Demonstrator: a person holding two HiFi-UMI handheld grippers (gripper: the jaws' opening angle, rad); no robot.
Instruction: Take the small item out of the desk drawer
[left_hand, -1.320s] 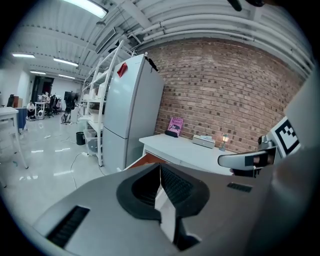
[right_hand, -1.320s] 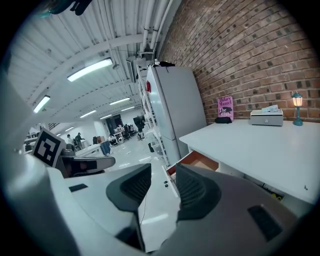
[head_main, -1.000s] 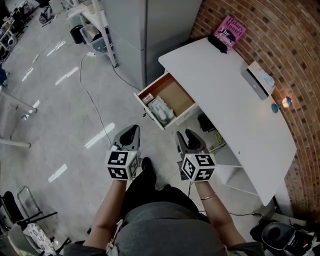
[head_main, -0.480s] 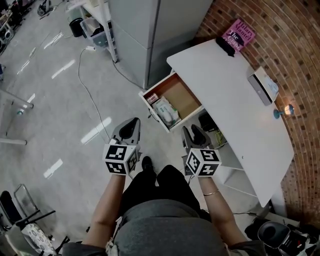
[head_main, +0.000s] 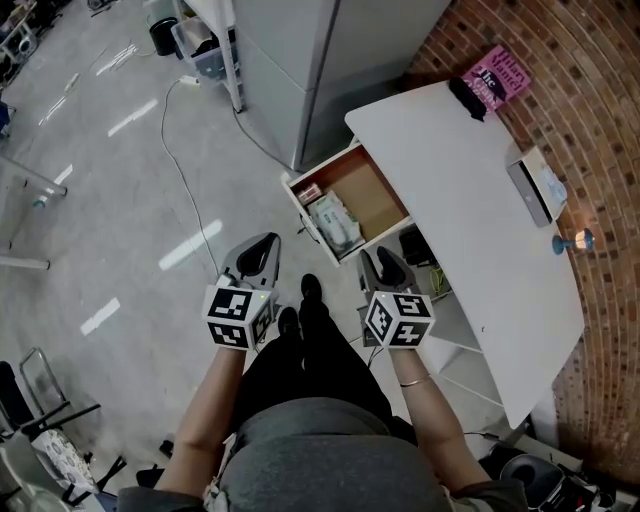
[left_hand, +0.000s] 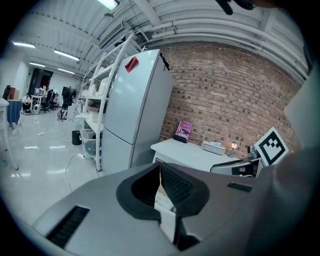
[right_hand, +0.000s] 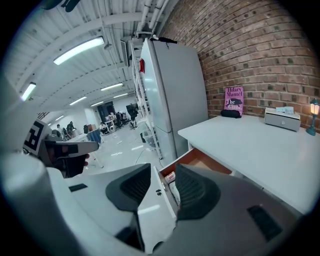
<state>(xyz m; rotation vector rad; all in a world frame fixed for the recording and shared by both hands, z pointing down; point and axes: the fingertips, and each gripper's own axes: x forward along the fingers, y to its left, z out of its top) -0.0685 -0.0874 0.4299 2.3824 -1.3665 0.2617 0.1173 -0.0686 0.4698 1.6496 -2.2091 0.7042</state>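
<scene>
The white desk (head_main: 470, 200) has its drawer (head_main: 377, 196) pulled open toward the floor. Inside lie a white packet (head_main: 333, 222) and a small red item (head_main: 309, 192) near the front panel. My right gripper (head_main: 378, 262) hovers just short of the drawer's front, open with nothing between its fingers. In the right gripper view the drawer (right_hand: 200, 159) and the red item (right_hand: 170, 177) show beyond the right gripper (right_hand: 162, 175). My left gripper (head_main: 262, 250) hangs over the floor left of the drawer, its jaws closed together and empty. The left gripper (left_hand: 160, 167) points toward the desk.
On the desk lie a pink book (head_main: 497, 78), a white box (head_main: 540, 188) and a small lamp (head_main: 575, 241). A grey cabinet (head_main: 330, 60) stands behind the drawer. A cable (head_main: 190, 210) runs across the floor. White shelves (head_main: 450, 340) sit under the desk.
The person has stepped forward, one shoe now ahead. Both grippers have come slightly nearer the drawer. Their jaws look the same.
</scene>
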